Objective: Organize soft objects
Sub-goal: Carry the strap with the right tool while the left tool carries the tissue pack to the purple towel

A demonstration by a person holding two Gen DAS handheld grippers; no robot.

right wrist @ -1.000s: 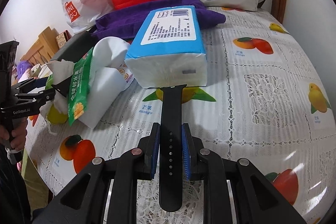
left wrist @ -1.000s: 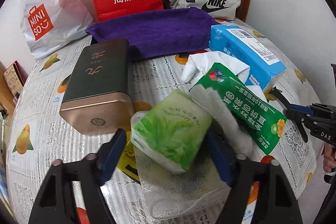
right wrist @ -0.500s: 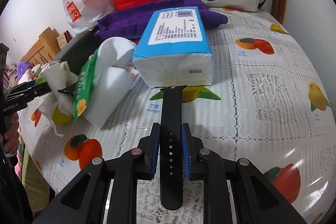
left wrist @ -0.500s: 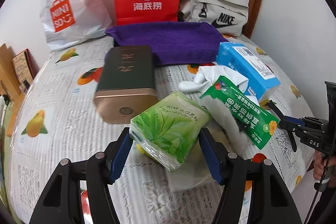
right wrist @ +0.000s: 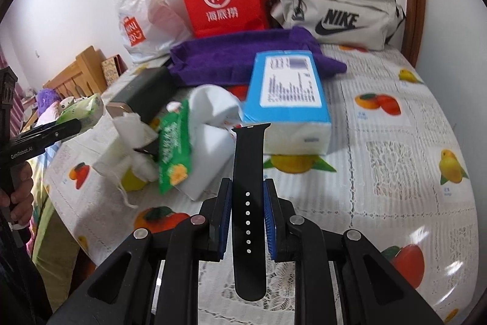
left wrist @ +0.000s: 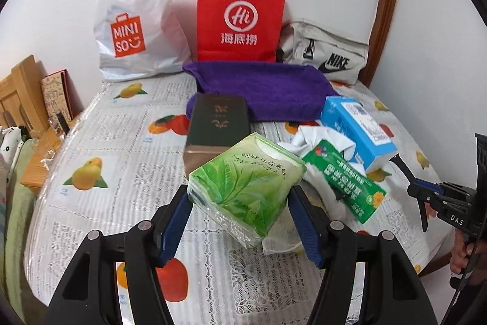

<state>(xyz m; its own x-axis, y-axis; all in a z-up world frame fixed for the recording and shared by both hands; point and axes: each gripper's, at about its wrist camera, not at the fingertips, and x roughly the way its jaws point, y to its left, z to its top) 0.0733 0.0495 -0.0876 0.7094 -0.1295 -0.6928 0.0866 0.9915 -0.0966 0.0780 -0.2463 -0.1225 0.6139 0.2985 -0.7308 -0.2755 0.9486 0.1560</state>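
Tissues first: my left claw (left wrist: 240,221) grips one green pack of tissues (left wrist: 245,188) by its sides, both blue pads pressed into the wrapper. The pack hangs clear above the table (left wrist: 100,142), its long axis running away from me and tipped, far end higher and swung to the right.

My right claw (right wrist: 247,212) is nearly closed, pinching one black watch strap (right wrist: 248,203) between its pads. The strap's long axis lies straight along my fingers; its connector end points away toward the blue tissue pack (right wrist: 287,99), and the end with the row of holes trails back toward me. It is lifted off the cloth.

Going left to right along the wall in the left view, I count one white shopping bag (left wrist: 137,26), one red paper bag (left wrist: 240,17) and one grey waist bag (left wrist: 325,54). In front of them lies one purple towel (left wrist: 264,90), spread wide with its long side across the table.

Nearer me, again left to right: one dark green tin (left wrist: 217,124), lying flat with its long axis pointing away and its far end touching the towel; one white cloth (left wrist: 319,139), crumpled; one green packet (left wrist: 344,185), slanting down to the right over the cloth; and the one blue tissue pack, just beside the cloth.
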